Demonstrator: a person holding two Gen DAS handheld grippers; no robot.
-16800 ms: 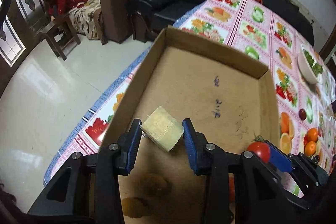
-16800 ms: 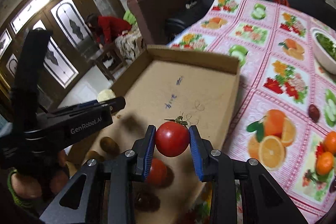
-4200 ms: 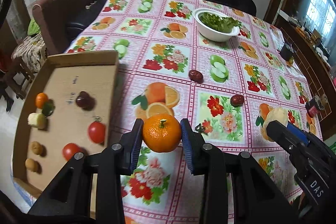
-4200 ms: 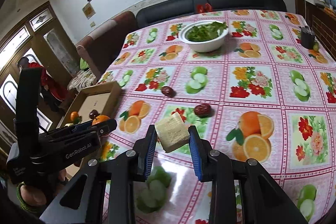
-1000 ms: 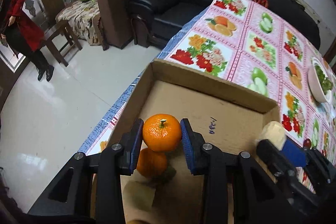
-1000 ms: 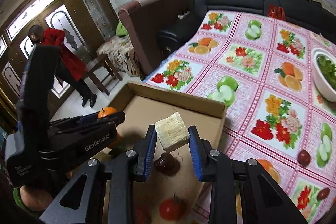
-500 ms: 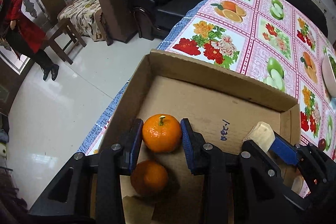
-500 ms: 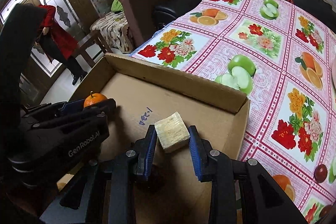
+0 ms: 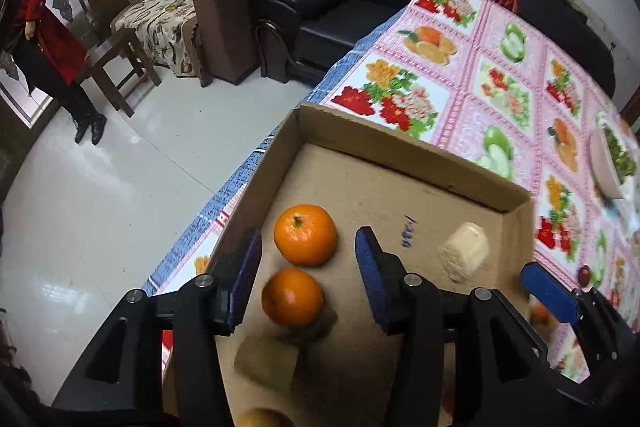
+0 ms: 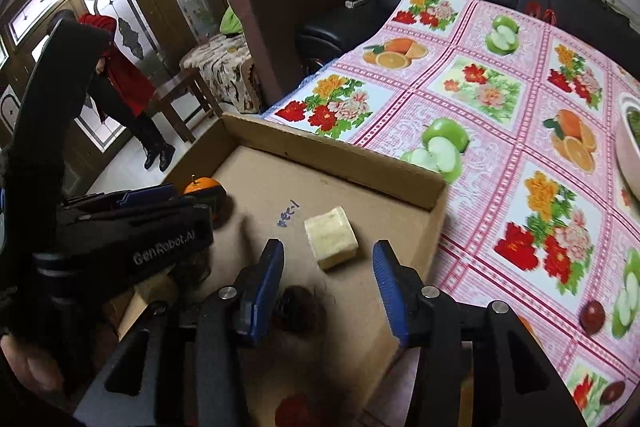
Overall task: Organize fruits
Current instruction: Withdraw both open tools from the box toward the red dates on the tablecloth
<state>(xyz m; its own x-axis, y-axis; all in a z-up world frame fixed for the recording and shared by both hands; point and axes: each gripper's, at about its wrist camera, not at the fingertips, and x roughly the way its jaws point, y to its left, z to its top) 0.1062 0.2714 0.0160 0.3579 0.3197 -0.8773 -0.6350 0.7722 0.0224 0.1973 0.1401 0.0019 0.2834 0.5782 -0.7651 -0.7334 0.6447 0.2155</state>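
**Fruits in the cardboard tray, both jaws released**

The orange (image 9: 305, 240) sits on the floor of the cardboard tray (image 9: 404, 151), near its far-left corner, between the pads of the left gripper (image 9: 308, 267) but touching neither. A second orange (image 9: 292, 296) lies just nearer, almost touching the first. The jaws of the left gripper have just been opening and stand wide, holding nothing.

The pale cut block (image 10: 330, 237) rests on the tray floor toward the far-right corner, just ahead of the right gripper (image 10: 328, 279). Those jaws have likewise just been opening; they stand apart, clear of the block, with nothing held. A dark round fruit (image 10: 298, 307) lies by the right gripper's left pad. Another pale block (image 9: 267, 363) lies at the near left, below the oranges.

The tray stands at the left edge of the bench, on a fruit-printed cloth (image 10: 520, 99). A dark red fruit (image 10: 592, 311) lies on the cloth to the right. A person in red (image 9: 44, 27) stands on the floor at far left.
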